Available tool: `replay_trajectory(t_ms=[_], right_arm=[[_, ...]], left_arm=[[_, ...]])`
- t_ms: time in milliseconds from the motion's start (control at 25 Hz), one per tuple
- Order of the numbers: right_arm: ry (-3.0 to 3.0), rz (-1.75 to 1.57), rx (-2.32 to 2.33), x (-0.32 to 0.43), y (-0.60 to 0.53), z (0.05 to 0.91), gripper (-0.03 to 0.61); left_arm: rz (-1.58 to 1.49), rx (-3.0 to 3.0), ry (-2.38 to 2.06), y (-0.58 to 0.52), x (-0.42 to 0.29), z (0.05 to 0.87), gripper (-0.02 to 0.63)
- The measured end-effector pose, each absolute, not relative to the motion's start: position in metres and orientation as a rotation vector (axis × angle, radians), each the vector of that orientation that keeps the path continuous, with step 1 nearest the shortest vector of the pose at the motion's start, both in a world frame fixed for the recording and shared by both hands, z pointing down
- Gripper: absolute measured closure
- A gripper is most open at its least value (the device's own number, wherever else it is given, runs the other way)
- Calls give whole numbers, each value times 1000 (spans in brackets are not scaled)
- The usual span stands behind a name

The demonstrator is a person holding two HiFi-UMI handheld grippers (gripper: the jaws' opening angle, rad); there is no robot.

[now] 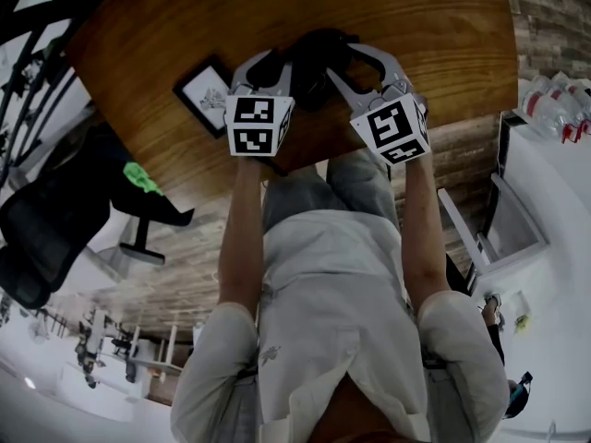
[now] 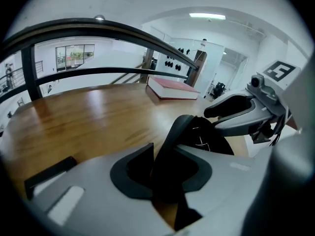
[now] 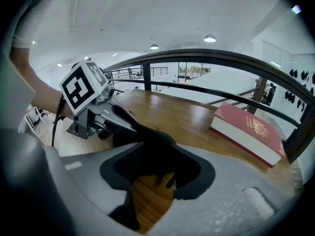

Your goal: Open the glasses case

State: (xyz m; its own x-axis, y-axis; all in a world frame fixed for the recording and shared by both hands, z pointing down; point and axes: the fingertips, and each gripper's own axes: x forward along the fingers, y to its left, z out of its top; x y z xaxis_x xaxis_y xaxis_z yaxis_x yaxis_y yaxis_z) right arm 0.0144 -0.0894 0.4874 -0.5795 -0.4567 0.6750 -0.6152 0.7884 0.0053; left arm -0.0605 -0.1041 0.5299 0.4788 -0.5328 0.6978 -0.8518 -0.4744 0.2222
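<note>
Holds the glasses case [image 1: 316, 67] on the bench [image 1: 148, 35] near its front edge, left tool [image 2: 165, 154] clamped on its lid flap, right tool [image 3: 155, 154] clamped on its body, likely bracing one half while prying the other.

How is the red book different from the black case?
The book is red; the case is black. The book lies flat, untouched; the left gripper and right gripper hold the case. The book is shut; the case looks partly open.
</note>
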Motion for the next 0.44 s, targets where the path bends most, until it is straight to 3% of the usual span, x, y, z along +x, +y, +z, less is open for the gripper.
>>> replay_trajectory(t_ms=[440], right_arm=[[-2275, 301, 778, 17, -89, 488, 407]], left_arm=[[738, 2163, -1132, -104, -61, 530, 512]])
